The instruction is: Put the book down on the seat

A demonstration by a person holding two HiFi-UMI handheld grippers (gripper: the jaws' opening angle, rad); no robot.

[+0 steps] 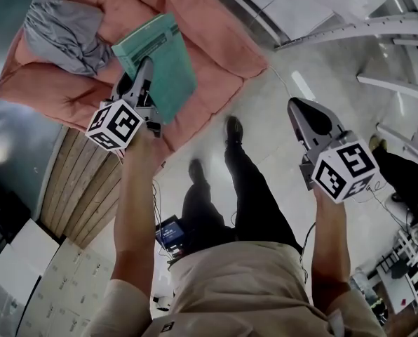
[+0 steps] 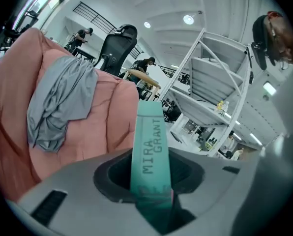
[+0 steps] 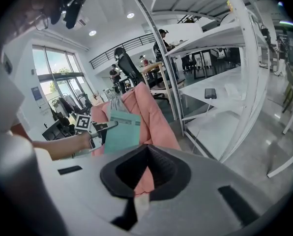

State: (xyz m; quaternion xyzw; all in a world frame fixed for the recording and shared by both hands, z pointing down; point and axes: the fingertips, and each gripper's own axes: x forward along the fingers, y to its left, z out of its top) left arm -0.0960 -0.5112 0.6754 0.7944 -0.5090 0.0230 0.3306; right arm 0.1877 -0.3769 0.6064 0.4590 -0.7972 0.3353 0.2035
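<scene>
The book (image 1: 163, 65) looks matt, the seat (image 1: 212, 37) soft cloth, perhaps quilted.

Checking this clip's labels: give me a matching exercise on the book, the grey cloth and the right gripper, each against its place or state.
Things:
1. book
2. grey cloth
3. right gripper

Places or states:
A. lies on the pink seat
B. empty, above the floor
C. clamped in the left gripper

Pairs: 1-C, 2-A, 3-B.
</scene>
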